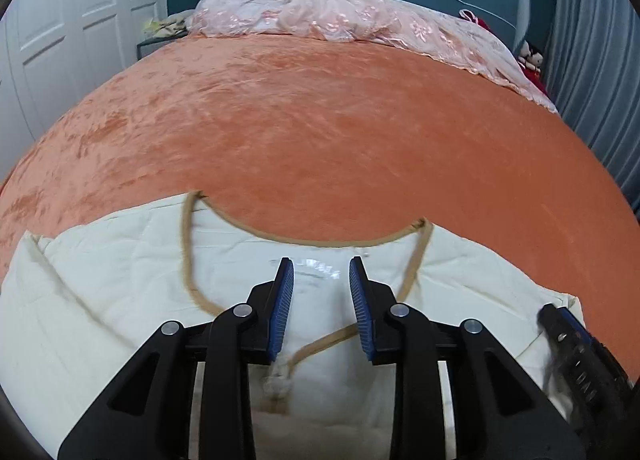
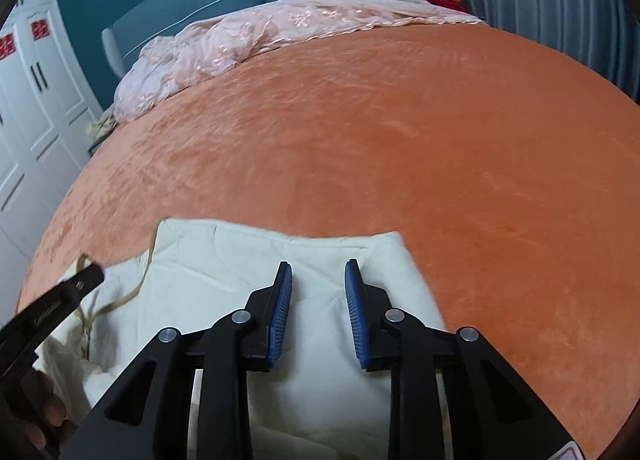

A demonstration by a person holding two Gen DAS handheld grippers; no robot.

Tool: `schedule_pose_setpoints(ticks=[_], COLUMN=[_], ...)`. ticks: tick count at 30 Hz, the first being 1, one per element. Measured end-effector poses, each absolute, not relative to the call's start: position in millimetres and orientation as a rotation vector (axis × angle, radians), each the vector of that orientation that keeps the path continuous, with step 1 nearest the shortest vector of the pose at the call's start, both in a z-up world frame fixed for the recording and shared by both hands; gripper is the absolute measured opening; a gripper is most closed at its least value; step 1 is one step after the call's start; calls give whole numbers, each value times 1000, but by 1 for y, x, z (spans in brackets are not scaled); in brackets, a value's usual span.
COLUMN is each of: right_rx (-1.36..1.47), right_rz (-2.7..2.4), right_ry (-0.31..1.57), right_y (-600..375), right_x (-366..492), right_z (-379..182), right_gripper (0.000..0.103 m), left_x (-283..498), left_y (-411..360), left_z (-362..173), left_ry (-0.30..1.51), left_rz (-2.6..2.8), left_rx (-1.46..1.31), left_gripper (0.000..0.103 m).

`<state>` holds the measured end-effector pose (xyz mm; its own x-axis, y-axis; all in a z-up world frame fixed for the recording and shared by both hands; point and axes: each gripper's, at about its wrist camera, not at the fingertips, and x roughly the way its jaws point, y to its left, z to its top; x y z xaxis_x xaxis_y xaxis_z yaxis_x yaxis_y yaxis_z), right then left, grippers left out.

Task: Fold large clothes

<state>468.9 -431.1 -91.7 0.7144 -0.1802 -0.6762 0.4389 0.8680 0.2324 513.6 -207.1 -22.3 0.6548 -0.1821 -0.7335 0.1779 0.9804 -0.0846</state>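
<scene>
One bed with an orange cover carries one cream garment, spread flat at the near edge, tan-trimmed neckline up. Step in hand, by judgement: positioning for a fold. Two tongs, left and right, hover released, holding nothing. Next: clamp both garment edges.

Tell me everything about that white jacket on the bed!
The cream jacket looks soft and quilted, with tan trim around its collarless neck and down the front, meeting at a knot. It lies flat, front up, on the orange blanket. A shiny label shows inside the neck. Both tongs, left and right, hover open over it, gripping nothing.
</scene>
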Motion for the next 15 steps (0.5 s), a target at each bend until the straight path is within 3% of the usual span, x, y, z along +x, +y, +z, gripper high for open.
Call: schedule_pose_setpoints(ticks=[2, 6, 11, 15], right_rx=[390, 318, 232, 185], right_rz=[-342, -150, 31, 31], right_ry=[636, 699, 879, 947], right_y=[-423, -372, -301, -284], right_x=[459, 485, 536, 549], right_z=[-65, -37, -71, -106], right_gripper=[33, 33, 33, 31], left_x=[515, 529, 545, 539], left_y=[-181, -150, -137, -138], left_z=[-12, -11, -36, -56], left_ry=[829, 860, 950, 908], left_rz=[-186, -141, -151, -146], left_rx=[54, 214, 222, 240], left_gripper=[29, 28, 28, 28])
